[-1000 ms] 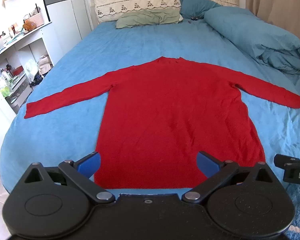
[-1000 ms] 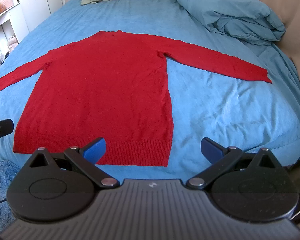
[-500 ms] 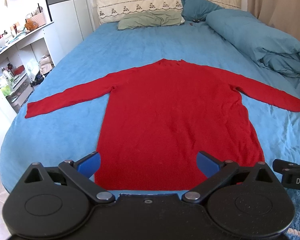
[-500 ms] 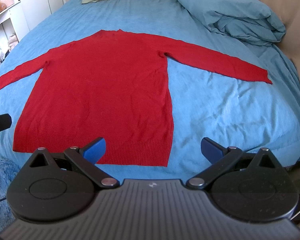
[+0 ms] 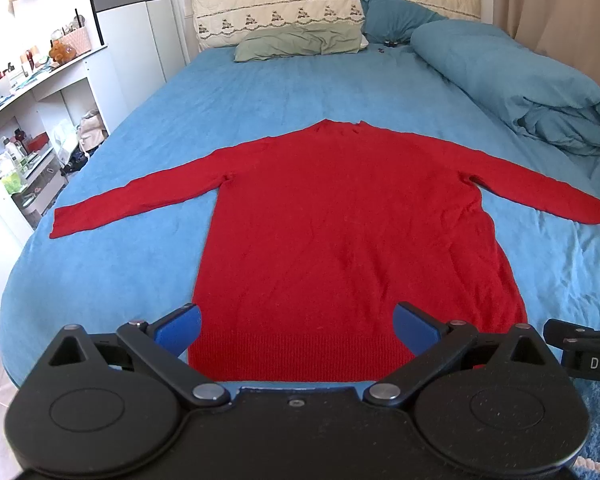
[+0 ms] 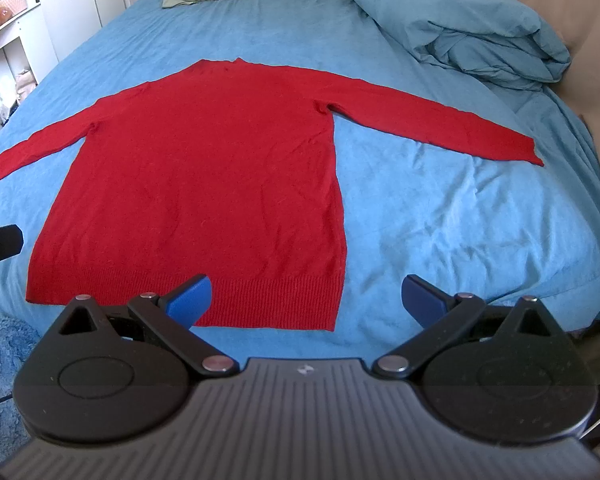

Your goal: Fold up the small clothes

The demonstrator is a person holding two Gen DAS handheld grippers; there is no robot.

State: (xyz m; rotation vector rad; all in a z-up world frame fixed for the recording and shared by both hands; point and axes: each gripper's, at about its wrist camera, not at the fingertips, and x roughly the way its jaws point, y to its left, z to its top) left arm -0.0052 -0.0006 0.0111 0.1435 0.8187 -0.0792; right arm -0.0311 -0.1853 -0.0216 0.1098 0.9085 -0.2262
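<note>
Blue bed (image 5: 300, 92) fills both views, sheet mostly smooth. Rolled blue duvet (image 5: 512, 88) lies along the far right side, green pillow (image 5: 300, 42) against the headboard at the far end, white shelving (image 5: 32, 112) with clutter off the left edge.

Red long-sleeved sweater (image 5: 340, 232) lies flat in the middle of the bed, hem toward the near edge, neck pointing far. Left sleeve (image 5: 140, 196) stretched out to the left, right sleeve (image 6: 440, 120) stretched out to the right, both fully extended and lying on the sheet. No crease or fold visible anywhere in it.

Left gripper (image 5: 296, 324) hangs over the near hem, roughly mid-body, jaws spread wide, nothing between them. Right gripper (image 6: 306, 296) hangs near the hem's right corner, jaws also spread wide and empty; one finger is over the fabric, the other over bare sheet. Whether either touches the cloth cannot be told.

Progress judgement: garment is laid out, folding itself not started. Everything remains: sleeves in, sides in, then hem up toward the neck.
</note>
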